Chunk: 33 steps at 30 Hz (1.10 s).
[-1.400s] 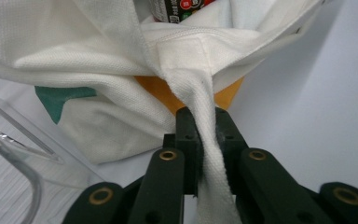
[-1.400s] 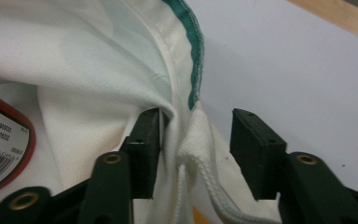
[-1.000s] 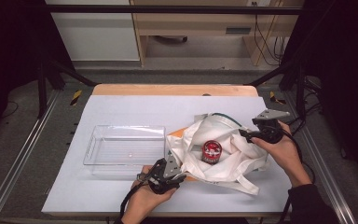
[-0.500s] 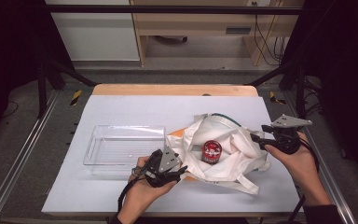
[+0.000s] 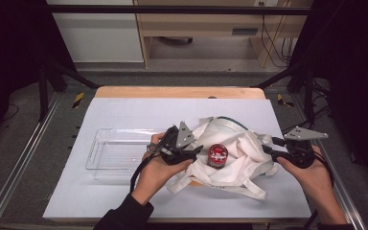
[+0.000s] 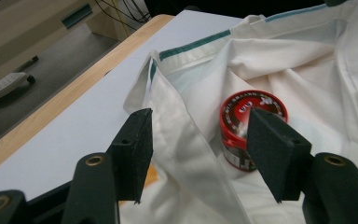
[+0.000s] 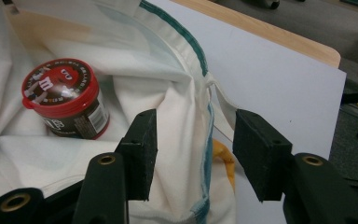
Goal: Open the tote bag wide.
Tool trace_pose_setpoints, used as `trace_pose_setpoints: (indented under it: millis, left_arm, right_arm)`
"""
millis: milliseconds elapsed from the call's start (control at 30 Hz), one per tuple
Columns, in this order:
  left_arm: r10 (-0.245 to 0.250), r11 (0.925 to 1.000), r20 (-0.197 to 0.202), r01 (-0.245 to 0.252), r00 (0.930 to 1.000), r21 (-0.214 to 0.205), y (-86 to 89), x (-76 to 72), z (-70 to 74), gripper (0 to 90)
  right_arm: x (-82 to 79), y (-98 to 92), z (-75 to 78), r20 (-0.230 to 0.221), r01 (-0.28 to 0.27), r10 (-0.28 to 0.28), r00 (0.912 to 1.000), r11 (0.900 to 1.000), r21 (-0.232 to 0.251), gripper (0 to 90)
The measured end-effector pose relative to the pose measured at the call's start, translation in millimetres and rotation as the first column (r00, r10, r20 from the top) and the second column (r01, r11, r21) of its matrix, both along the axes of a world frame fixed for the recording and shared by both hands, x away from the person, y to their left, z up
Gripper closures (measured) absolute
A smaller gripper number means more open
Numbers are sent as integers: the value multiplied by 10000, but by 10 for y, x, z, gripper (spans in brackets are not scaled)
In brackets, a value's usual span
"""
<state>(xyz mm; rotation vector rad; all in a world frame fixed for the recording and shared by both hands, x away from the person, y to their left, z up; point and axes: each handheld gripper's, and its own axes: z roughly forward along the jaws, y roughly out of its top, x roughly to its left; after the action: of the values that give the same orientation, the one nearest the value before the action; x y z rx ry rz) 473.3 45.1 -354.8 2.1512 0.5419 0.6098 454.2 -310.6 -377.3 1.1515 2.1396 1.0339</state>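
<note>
White cloth tote bag with green trim (image 5: 235, 155) lying rumpled on the pale surface (image 5: 124, 110), mouth spread wide — likely to expose the red-lidded round candy tub (image 5: 217, 155) nested inside. Left gripper (image 6: 198, 140) fingers, just opening, parted around the near hem; right gripper (image 7: 193, 149) fingers, just closing, straddling the trimmed rim, seemingly not yet pinching. Clear plastic tray (image 5: 117, 153) alongside — visible from above.

Grey floor (image 5: 24, 143), pale wooden desk (image 5: 196, 24) behind, white cabinet (image 5: 96, 33), dark surroundings
</note>
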Motion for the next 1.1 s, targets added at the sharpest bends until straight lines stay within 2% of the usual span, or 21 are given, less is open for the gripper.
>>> trace_pose_setpoints:
  millis: [167,333,367,433,467,533,567,600,667,767,967,1100]
  left_arm:
    - [96,9999,-138,-94,9999,121,-112,199,-30,398]
    - [104,9994,-275,-95,9996,336,-197,296,-92,395]
    - [92,9993,-274,-82,9996,370,-213,308,-102,395]
    - [99,9991,-312,-86,9995,421,-226,326,-117,413]
    - [38,9981,-326,-19,9995,608,-220,334,-120,433]
    - [211,9964,-255,-190,9995,823,-191,349,-135,505]
    - [221,9961,-366,-189,9991,858,-165,359,-141,530]
    - [274,9971,-497,-238,9984,727,-143,365,-148,595]
    - [419,9954,-625,-363,9972,885,-92,376,-145,635]
    - [577,9945,-692,-512,9959,912,-24,378,-146,714]
    - [784,9945,-1179,-694,9899,787,113,441,-243,770]
    - [851,9927,-1276,-731,9882,958,142,466,-289,783]
  right_arm:
    - [28,17,-70,-258,41,-44,9997,9999,-128,503]
    - [-17,-12,-152,-445,-43,33,9990,9997,-221,487]
    - [-29,-7,-167,-521,-9,6,9986,10000,-73,476]
    - [-50,9,-197,-614,-24,20,9981,10000,-76,455]
    - [-54,13,-213,-623,-31,26,9981,10000,-84,446]
    - [-64,14,-237,-650,22,-32,9979,9999,-153,433]
    - [-71,11,-244,-661,58,-71,9978,9998,-196,431]
    - [-80,4,-249,-686,73,-86,9976,9998,-191,432]
    - [-102,-14,-258,-665,112,-127,9977,9997,-238,445]
    - [-145,-28,-274,-736,204,-237,9970,9987,-460,472]
    - [-213,-61,-325,-955,206,-266,9951,9978,-629,524]
    - [-223,-67,-362,-968,200,-274,9949,9969,-763,623]
